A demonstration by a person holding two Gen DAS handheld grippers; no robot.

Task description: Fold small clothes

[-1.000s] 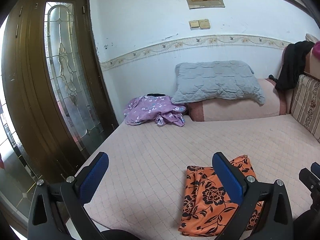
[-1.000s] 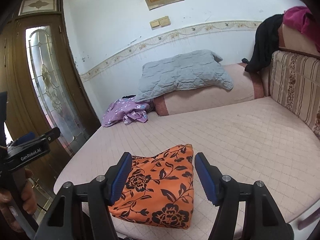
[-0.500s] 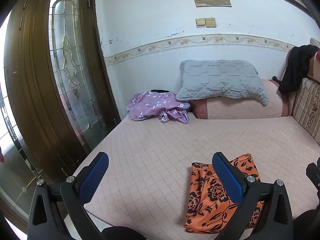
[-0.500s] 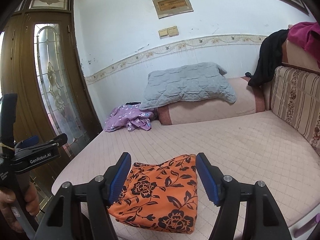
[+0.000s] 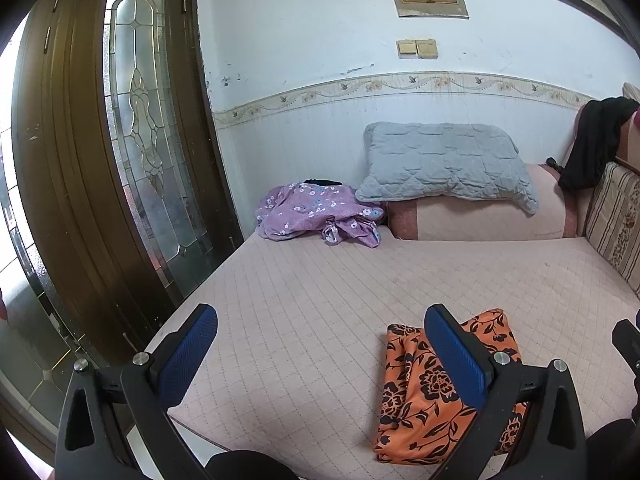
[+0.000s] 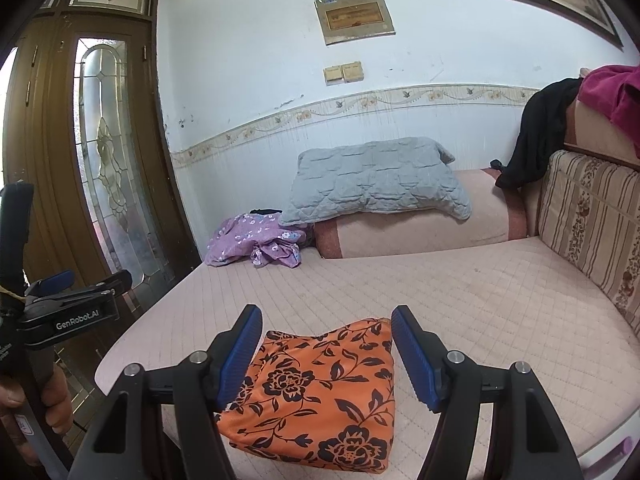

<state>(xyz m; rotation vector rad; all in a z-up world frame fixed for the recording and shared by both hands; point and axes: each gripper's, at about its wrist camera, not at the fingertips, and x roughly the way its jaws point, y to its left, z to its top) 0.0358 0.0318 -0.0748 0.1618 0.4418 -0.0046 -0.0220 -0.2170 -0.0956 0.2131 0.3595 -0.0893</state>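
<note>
- The bed (image 6: 500,304), under a pale pink quilted cover, stretches ahead of both grippers and fills the lower half of each view.
- The brown door (image 5: 80,184) with a leaded glass panel stands to the left of the left gripper, beyond the bed's edge.
- A striped backrest cushion (image 6: 592,220) runs along the bed's far right side, well right of the right gripper, with a black garment (image 6: 536,136) draped over its top.
- A pink bolster (image 6: 420,228) lies across the far end of the bed, straight ahead of the right gripper, and a grey quilted pillow (image 6: 376,180) rests on it.
- A crumpled purple flowered garment (image 5: 316,210) lies at the far end, just left of the bolster and well ahead of the left gripper.
- The orange flowered cloth (image 6: 320,388), folded flat, lies on the near edge of the bed directly below and between the right gripper's fingers; in the left wrist view it sits behind the right-hand finger.
- The right gripper (image 6: 326,354) is moderately parted, its blue pads apart from the cloth, gripping nothing.
- The left gripper (image 5: 320,356) is spread wide over bare cover, empty.
- A hand (image 6: 44,396) grips the left gripper's handle, far left of the right gripper.
</note>
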